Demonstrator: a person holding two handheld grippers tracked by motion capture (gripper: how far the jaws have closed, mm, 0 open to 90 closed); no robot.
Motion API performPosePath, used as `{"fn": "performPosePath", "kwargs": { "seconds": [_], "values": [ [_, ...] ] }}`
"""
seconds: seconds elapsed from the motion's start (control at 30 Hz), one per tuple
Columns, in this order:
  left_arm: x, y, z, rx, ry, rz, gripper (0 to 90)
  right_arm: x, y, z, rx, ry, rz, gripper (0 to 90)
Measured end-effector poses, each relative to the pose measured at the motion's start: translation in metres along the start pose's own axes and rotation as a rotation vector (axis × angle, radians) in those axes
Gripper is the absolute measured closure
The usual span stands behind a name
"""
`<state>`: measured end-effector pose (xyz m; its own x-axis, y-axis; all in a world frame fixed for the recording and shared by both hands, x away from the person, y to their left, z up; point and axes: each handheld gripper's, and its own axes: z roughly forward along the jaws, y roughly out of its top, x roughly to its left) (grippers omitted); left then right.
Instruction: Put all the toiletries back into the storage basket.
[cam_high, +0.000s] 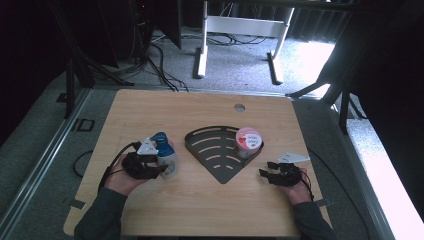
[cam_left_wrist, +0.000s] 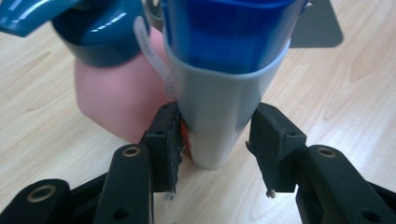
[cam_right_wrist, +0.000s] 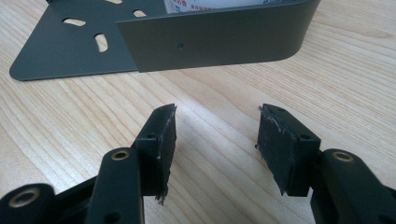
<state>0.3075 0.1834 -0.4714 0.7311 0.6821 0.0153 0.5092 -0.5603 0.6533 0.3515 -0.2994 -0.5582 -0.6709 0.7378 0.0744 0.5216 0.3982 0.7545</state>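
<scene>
A white bottle with a blue label (cam_left_wrist: 219, 93) stands on the wooden table (cam_high: 200, 200), left of centre. My left gripper (cam_left_wrist: 215, 130) is shut on its lower part, one pad against each side. Right behind it is a pink bottle (cam_left_wrist: 107, 98) with a teal spray cap (cam_high: 161, 140). In the high view the left gripper (cam_high: 164, 169) reaches the white bottle (cam_high: 171, 162) from the left. My right gripper (cam_right_wrist: 217, 135) stands open just above the table with nothing between its pads. In the high view the right gripper (cam_high: 266, 168) sits right of a dark metal corner tray (cam_high: 220, 165).
A pink-lidded cup (cam_high: 248, 139) sits in the tray's right corner, behind the tray's curved wall (cam_right_wrist: 210, 42). A round cable hole (cam_high: 239, 107) is near the table's far edge. Beyond the table are desk legs (cam_high: 200, 55) and floor cables (cam_high: 160, 65).
</scene>
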Motion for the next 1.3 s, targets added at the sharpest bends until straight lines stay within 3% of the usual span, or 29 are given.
{"fn": "performPosePath", "kwargs": {
  "seconds": [0.4,0.7,1.3],
  "values": [
    [-0.002,0.010,0.007,0.026,0.009,0.015,52.1,0.000,0.000,0.000,0.000,0.000,-0.001,46.5],
    [-0.003,0.020,0.011,0.079,0.016,0.039,51.5,0.000,0.000,0.000,0.000,0.001,0.000,46.5],
    [0.000,0.031,0.017,0.135,-0.013,0.063,52.1,0.000,0.000,0.000,0.000,0.003,0.002,46.5]
  ]
}}
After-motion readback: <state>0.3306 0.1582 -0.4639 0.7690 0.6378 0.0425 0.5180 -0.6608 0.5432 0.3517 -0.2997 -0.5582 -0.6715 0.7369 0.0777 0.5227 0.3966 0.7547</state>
